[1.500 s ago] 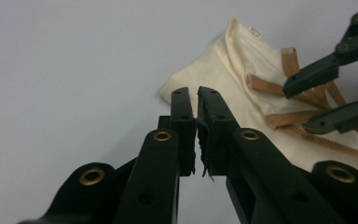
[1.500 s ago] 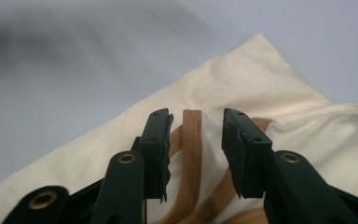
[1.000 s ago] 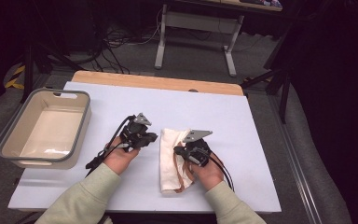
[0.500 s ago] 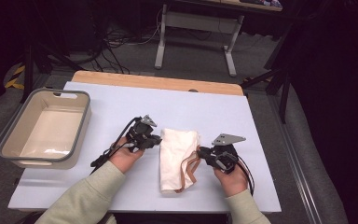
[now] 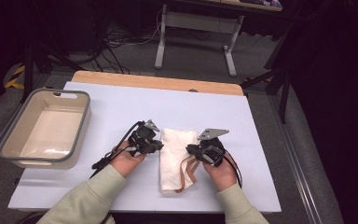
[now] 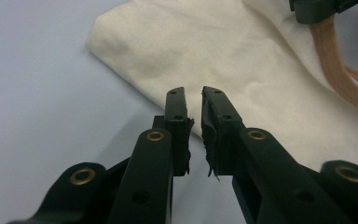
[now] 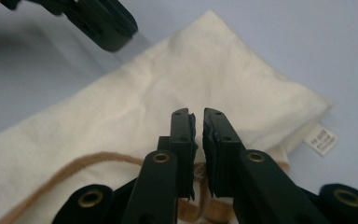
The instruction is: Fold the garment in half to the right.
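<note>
Cream cloth bag [image 5: 177, 156] lay folded on the table [image 5: 261, 140] between my grippers

My left gripper [image 6: 193, 109] sat at its left edge, my right gripper [image 7: 199, 123] over its tan handles [image 5: 189, 169]; both had jaws nearly closed, gripping nothing. A handle could snag a jaw and drag the fold open. The small label [image 7: 320, 139] was too blurred to read

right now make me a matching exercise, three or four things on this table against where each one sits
Things:
1. tub
2. bag
3. left hand-held gripper
4. right hand-held gripper

Places:
A. at the bag's right edge, over its straps
B. far left of the table
C. at the bag's left edge
D. folded flat between the two hands

Pairs: 1-B, 2-D, 3-C, 4-A
</note>
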Demonstrator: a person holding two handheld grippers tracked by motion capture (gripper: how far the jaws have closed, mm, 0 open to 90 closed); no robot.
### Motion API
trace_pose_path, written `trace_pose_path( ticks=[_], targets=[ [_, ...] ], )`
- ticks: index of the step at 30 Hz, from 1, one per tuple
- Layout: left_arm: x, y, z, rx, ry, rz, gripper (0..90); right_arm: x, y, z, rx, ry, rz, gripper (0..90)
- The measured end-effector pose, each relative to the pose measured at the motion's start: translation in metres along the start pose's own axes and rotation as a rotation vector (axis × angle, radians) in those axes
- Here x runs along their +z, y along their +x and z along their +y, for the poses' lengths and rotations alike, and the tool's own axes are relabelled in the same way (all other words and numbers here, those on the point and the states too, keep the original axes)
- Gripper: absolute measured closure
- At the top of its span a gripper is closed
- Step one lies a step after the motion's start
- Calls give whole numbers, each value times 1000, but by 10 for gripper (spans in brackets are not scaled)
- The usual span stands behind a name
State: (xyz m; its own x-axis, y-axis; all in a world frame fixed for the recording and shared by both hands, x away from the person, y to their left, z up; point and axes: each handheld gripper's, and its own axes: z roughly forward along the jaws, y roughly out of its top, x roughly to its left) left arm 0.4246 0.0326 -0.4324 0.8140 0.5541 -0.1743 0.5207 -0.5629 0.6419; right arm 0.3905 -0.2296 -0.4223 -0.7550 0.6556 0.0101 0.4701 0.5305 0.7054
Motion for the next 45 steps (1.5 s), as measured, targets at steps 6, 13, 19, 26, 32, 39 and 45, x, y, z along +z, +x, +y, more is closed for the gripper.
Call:
trace_pose_path(
  ticks=[6,13,19,26,32,39,45],
  targets=[
    [1,1,0,-9,14,-24,765,-6,-12,-23,42,68,-7,820],
    [5,2,-1,-23,28,-17,702,-3,-11,-26,32,96,-11,793],
    [10,1,-1,-52,24,-19,615,-14,-11,-23,23,18,-32,720],
    [19,-3,1,-43,56,56,624,-16,-12,-23,17,-7,-46,641],
    [22,-7,1,-48,59,9,852,-19,-15,-23,24,-44,-59,528],
    [18,-4,1,-38,64,21,888,-24,-23,-25,62,-138,-52,310],
    [9,10,-1,-68,61,23,900,-23,-33,-33,113,-258,-9,102]
  ],
)
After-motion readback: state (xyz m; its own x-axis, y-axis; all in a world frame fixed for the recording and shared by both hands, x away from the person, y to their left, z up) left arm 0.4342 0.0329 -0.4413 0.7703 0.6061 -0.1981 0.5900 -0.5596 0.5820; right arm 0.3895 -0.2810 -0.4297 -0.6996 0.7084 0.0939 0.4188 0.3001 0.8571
